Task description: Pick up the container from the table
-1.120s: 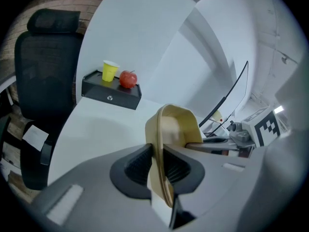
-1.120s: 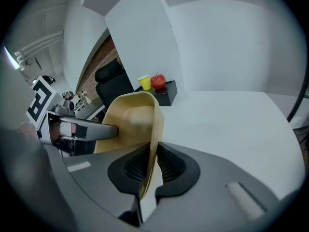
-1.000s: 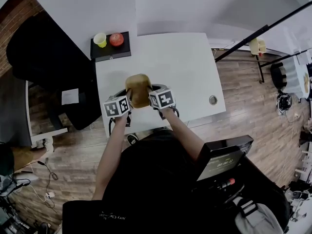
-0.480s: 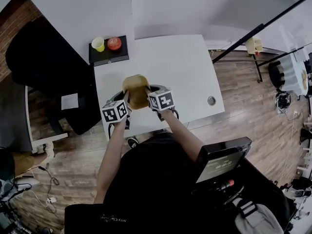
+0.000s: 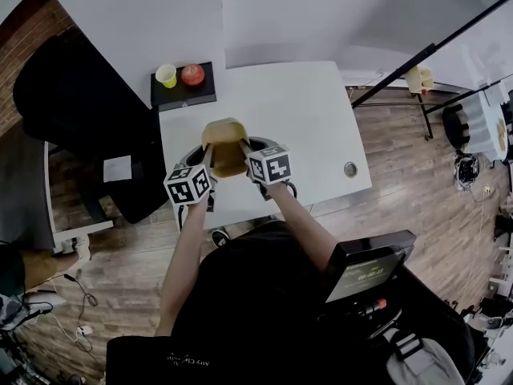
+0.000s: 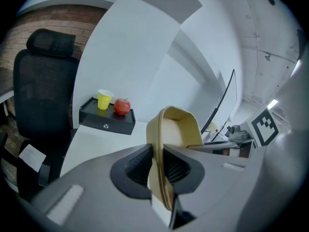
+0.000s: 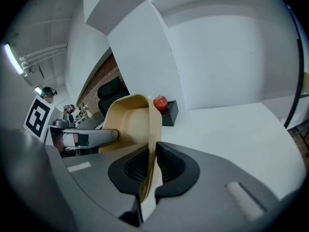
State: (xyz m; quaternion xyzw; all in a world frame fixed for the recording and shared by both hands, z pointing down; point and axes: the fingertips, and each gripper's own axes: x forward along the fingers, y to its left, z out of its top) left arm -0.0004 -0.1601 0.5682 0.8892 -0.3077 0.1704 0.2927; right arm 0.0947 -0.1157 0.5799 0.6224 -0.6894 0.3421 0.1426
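1. Container (image 5: 225, 146): tan, shallow, with rounded corners. It is held between the two grippers over the near part of the white table (image 5: 313, 111), with its hollow facing up in the head view.
2. Left gripper (image 6: 157, 167): jaws clamped on the container's left rim. The thin wall stands edge-on between the ribbed pads, which press on it from both sides.
3. Right gripper (image 7: 152, 166): jaws closed almost fully on the opposite rim, with the wall pinched between the pads. Each side of the container has its own grip.
4. Contact with the table: no view shows the underside. Both gripper views show wall and room behind the container rather than tabletop, so I judge it is off the surface.
5. Step in hand: the lift, after the grasp. The pick-up looks close to done.
6. Next move, as a judgement: raise both hands together at the same rate and keep them the same distance apart. The rims are thin, and pulling apart or twisting could flex the wall or slip it from a pad.
7. Surroundings: a black tray (image 5: 183, 93) at the table's far left corner carries a yellow cup (image 5: 166, 74) and a red apple (image 5: 191, 74), well apart from the container. A black office chair (image 5: 76, 107) stands left of the table.
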